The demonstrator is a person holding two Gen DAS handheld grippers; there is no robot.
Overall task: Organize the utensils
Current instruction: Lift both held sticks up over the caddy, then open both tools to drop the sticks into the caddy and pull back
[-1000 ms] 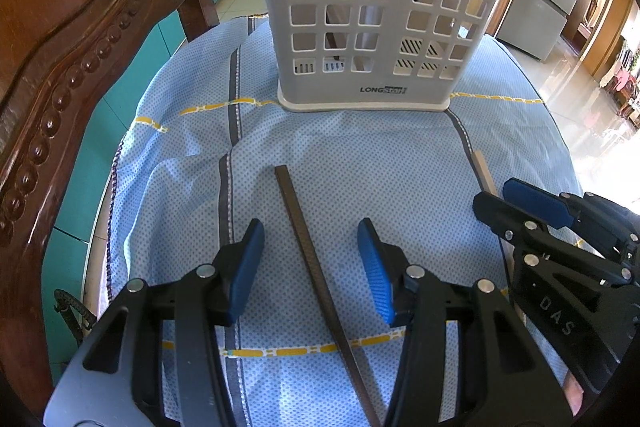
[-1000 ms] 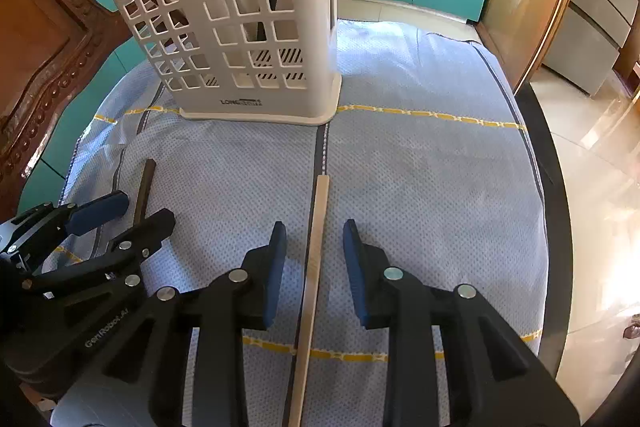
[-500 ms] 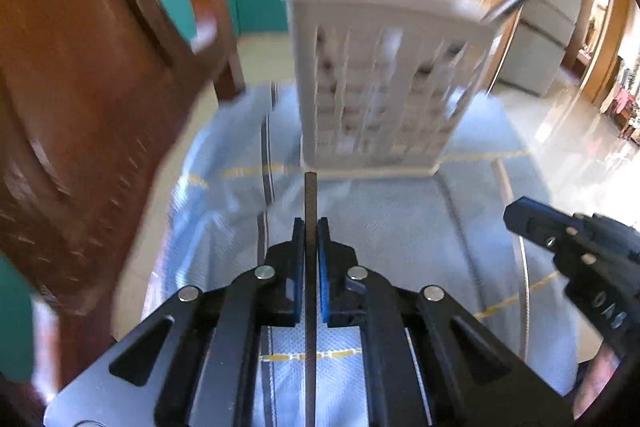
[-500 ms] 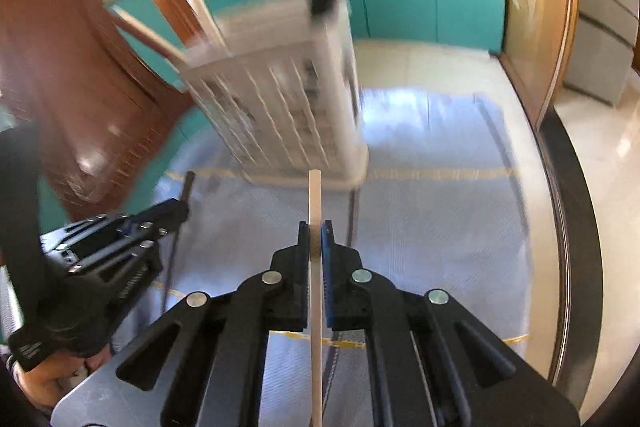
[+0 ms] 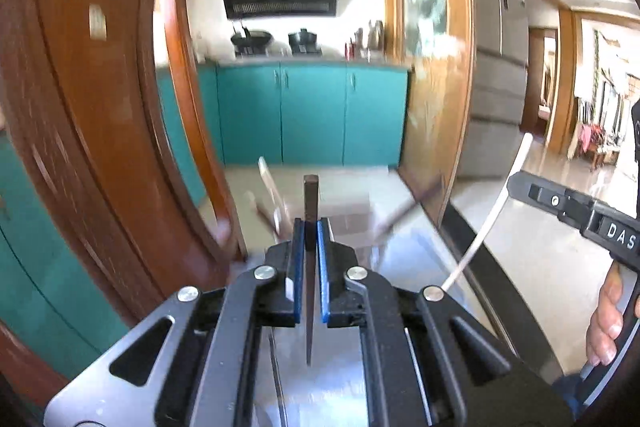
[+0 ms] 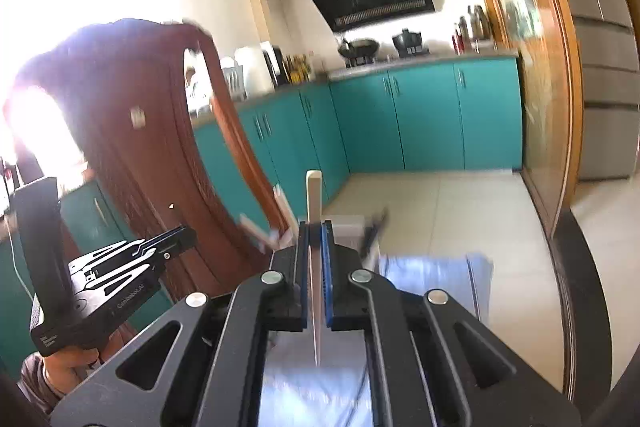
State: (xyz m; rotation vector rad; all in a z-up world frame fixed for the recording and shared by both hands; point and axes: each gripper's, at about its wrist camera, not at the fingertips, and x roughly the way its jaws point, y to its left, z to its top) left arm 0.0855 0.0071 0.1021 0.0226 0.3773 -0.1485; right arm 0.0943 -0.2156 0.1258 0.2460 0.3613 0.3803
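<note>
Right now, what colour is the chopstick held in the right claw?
Pale cream, a light wood tone. The chopstick shows best in the right wrist view, clamped in the right claw.

Both grippers, open a second ago, now clamp chopsticks: left gripper the dark chopstick, right gripper the pale chopstick, lifted off the surface.

L & R jaws clamped

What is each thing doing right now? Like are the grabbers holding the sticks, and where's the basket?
left gripper: shut on dark chopstick
dark chopstick: held, lifted, sticking out past the pads
right gripper: shut on pale chopstick
pale chopstick: held, lifted, sticking out past the pads
basket: blurred, mostly hidden behind the grippers, sticks already in it
</note>
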